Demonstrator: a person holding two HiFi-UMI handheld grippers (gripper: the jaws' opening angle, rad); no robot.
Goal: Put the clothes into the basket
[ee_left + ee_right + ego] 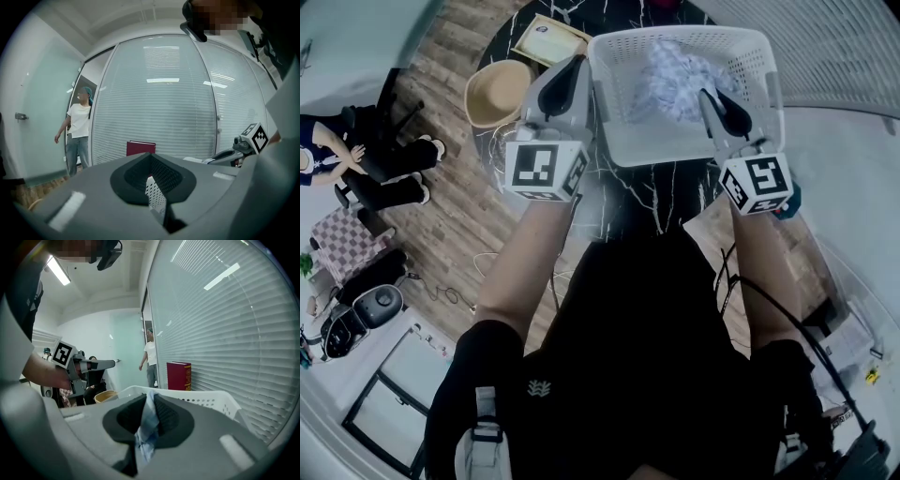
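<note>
No readable words or numbers anywhere.

- Left gripper [570, 77]: square marker [546, 166] on its cube, a black-and-white block pattern, no characters.
- Right gripper [713, 101]: second marker [759, 181] on its cube, a different block pattern, also no characters.
- Framed sheet [548, 39] on the table [656, 202]: lines of print and a round seal-like mark, too small to read.
- Red book [178, 375] standing by the blinds: gold band low on the spine, lettering not legible.
- Dark shirt [628, 356]: small white emblem [539, 387], a leaf-like shape with no letters.
</note>
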